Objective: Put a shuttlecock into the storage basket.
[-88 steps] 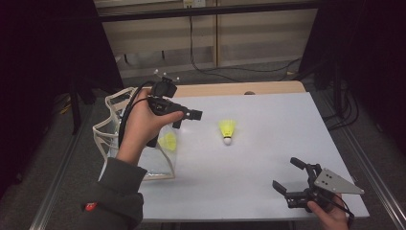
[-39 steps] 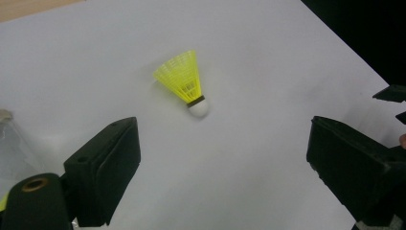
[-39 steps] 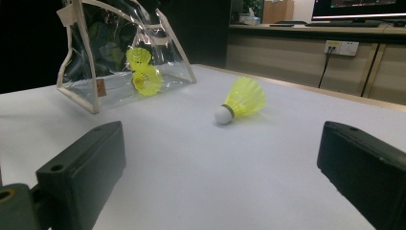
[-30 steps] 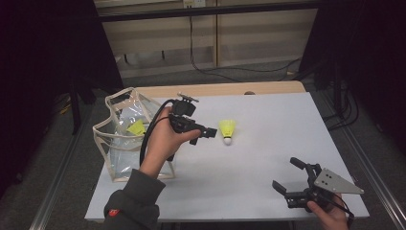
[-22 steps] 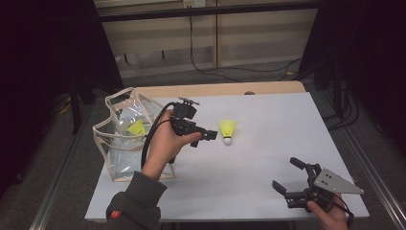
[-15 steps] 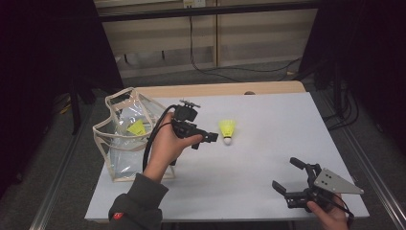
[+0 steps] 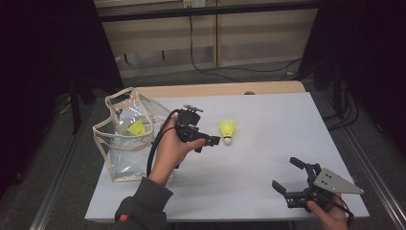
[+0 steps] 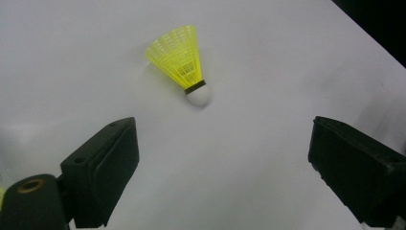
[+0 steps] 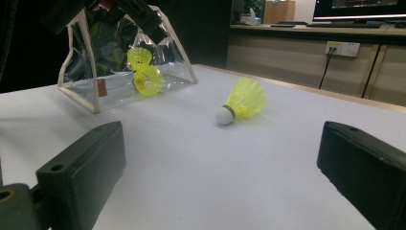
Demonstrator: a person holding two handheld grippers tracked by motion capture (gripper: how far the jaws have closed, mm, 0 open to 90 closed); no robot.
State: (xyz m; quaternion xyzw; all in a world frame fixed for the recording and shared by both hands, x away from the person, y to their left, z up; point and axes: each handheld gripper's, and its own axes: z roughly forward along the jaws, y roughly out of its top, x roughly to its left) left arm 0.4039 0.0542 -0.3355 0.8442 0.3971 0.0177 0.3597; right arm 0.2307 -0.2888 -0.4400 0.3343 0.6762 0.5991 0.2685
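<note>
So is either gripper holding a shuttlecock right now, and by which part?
Nothing is held. The left gripper is open, short of the shuttlecock lying on the table. The right gripper is open too.

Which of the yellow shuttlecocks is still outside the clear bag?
The shuttlecock lying on its side on the white table, just ahead of the open left gripper; the others sit inside the clear bag.

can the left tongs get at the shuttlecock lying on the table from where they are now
Probably yes. The left tongs are open and sit just short of the shuttlecock, which lies on its side on bare table with nothing between it and the jaws. The clear bag is behind them.
</note>
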